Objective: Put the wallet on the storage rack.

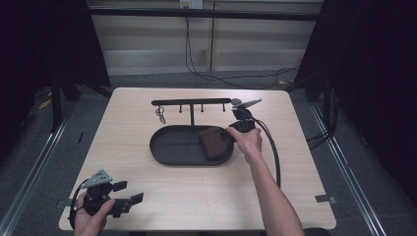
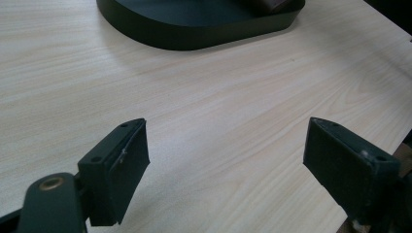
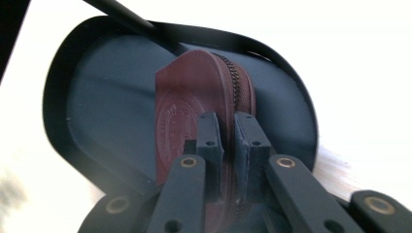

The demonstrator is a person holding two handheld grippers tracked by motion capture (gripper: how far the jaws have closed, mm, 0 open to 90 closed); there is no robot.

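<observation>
A dark red zipped leather pouch [image 3: 194,92] with an embossed round seal is clamped edge-on between the jaws of my right gripper [image 3: 227,131], which is shut on it. In the high view the pouch [image 1: 212,141] lies over the right end of the black oval tray [image 1: 172,147], and my right gripper [image 1: 231,135] holds its right edge. My left gripper [image 1: 134,200] rests at the table's near left corner. Its jaws stand wide open over bare wood, as the left gripper view [image 2: 226,155] shows, with nothing between them.
Behind the tray stands a black hook rail [image 1: 192,103] on a post, with a small key ring [image 1: 160,114] hanging at its left end. The tray's near wall [image 2: 194,34] lies ahead of the left gripper. Cables run across the floor beyond the table.
</observation>
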